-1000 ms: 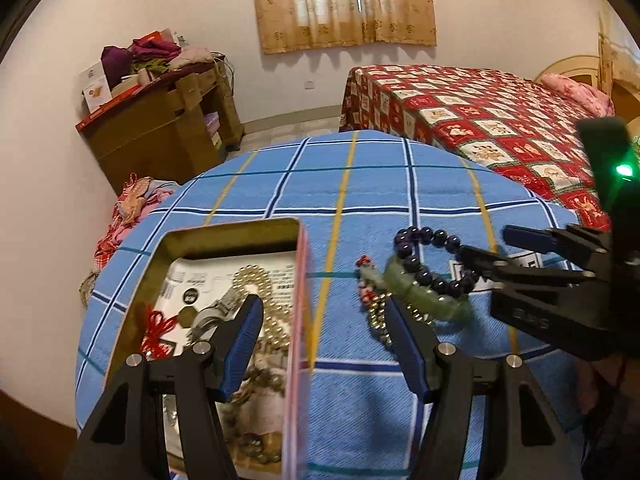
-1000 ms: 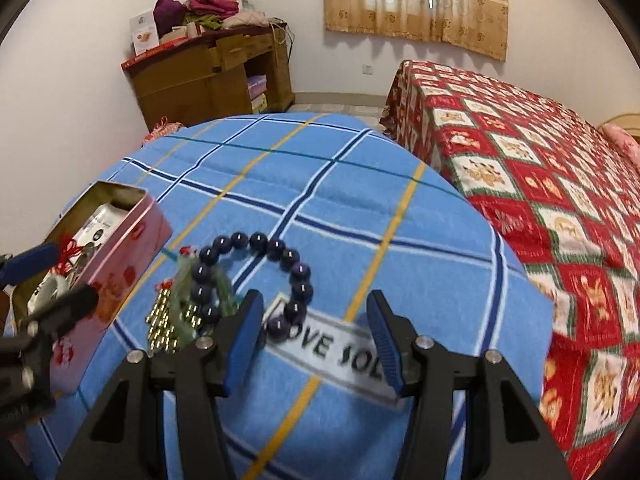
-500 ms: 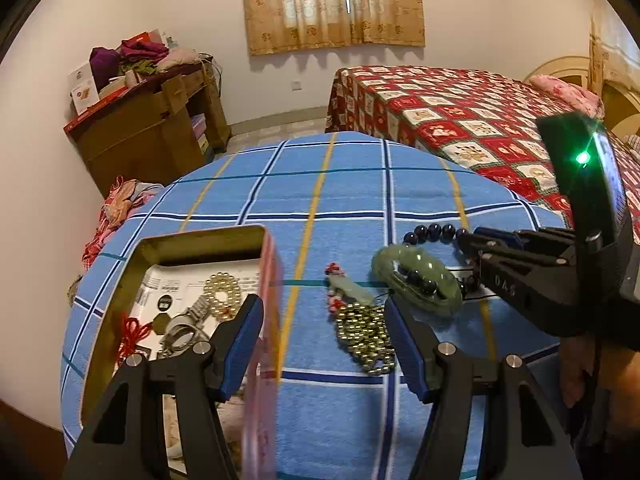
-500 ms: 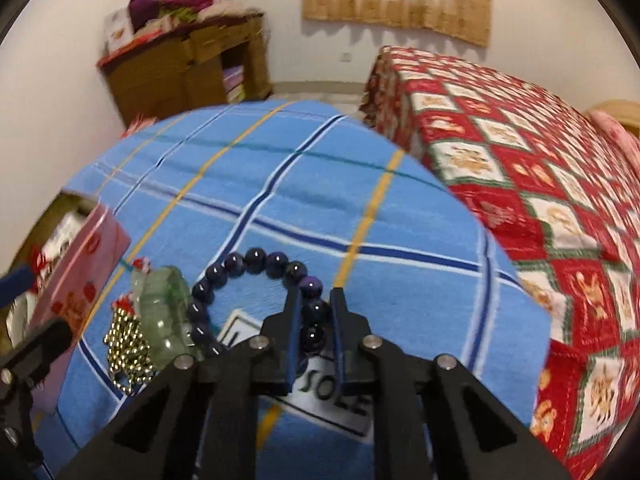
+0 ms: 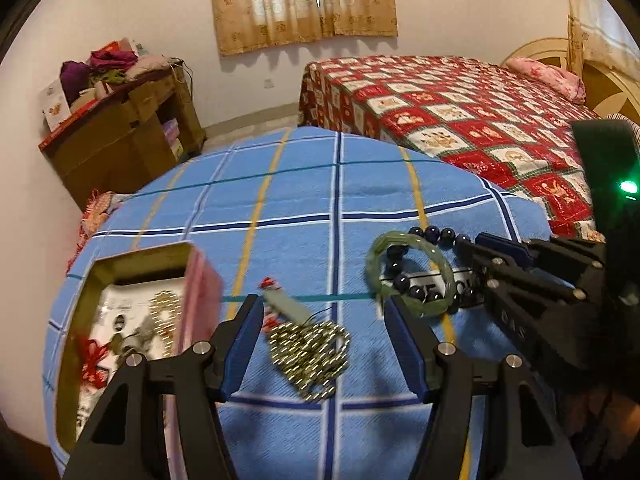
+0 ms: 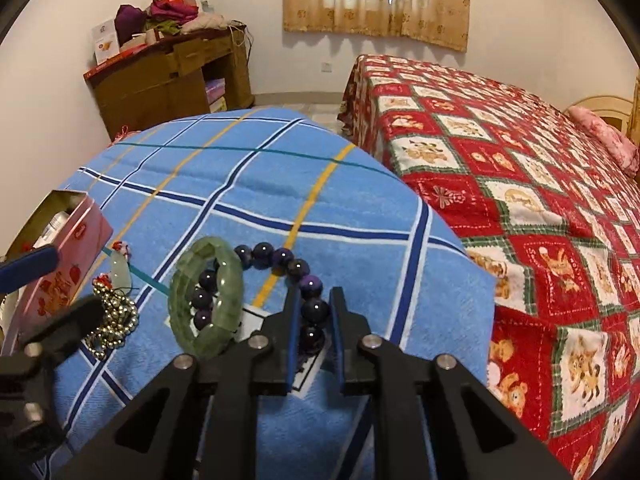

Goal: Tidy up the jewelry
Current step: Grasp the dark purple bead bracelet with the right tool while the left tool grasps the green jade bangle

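Pinching a dark bead between narrow jaws, the right gripper (image 6: pixel 313 312) has the purple bead bracelet (image 6: pixel 280 258) at its near side, just right of the green bangle (image 6: pixel 206 298), which overlaps it. I would lift slowly and straight up so the bangle slides off rather than rides along, then carry it left past the bangle to the open pink tin (image 5: pixel 132 320). The left gripper (image 5: pixel 322 340) hangs wide and empty over the gold bead chain (image 5: pixel 310 354), left of the bangle.
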